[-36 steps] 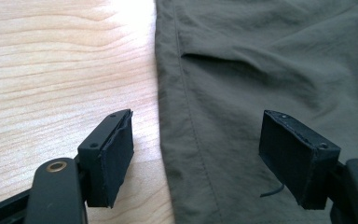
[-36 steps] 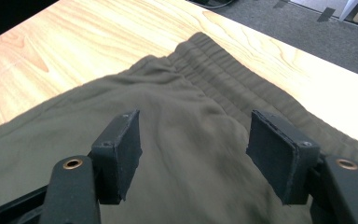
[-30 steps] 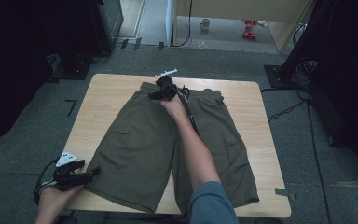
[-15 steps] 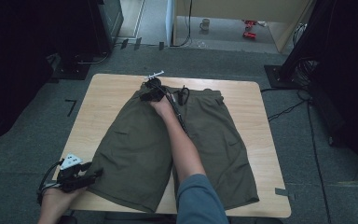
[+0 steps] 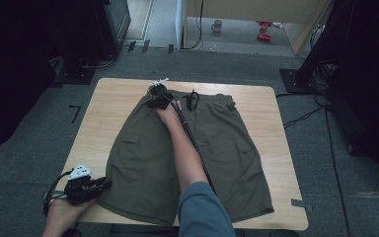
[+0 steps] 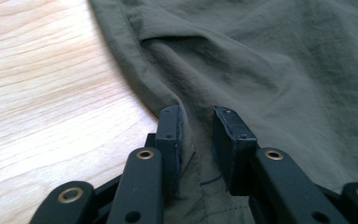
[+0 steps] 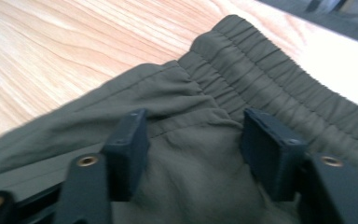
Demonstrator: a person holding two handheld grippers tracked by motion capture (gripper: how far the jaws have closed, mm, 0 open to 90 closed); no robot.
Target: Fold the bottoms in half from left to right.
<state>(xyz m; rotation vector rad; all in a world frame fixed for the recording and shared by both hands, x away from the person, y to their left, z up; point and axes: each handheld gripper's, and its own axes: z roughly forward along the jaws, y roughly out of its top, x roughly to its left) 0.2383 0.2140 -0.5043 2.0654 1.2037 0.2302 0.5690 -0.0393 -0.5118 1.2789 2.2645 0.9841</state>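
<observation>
Both grippers work on 1 pair of olive shorts (image 5: 148, 163) spread flat on the wooden table (image 5: 108, 108). Left gripper (image 5: 96, 186) sits at the hem corner of the near left leg; its jaws have just been closing and stand narrowly apart, with a raised fold of hem fabric (image 6: 198, 154) between them, though the pads do not clearly pinch it. Right gripper (image 5: 154, 98) rests at the far waistband corner; its jaws have just been closing too, yet stand wide, straddling bunched cloth just below the elastic waistband (image 7: 270, 88). Bare wood lies beside each gripper.
</observation>
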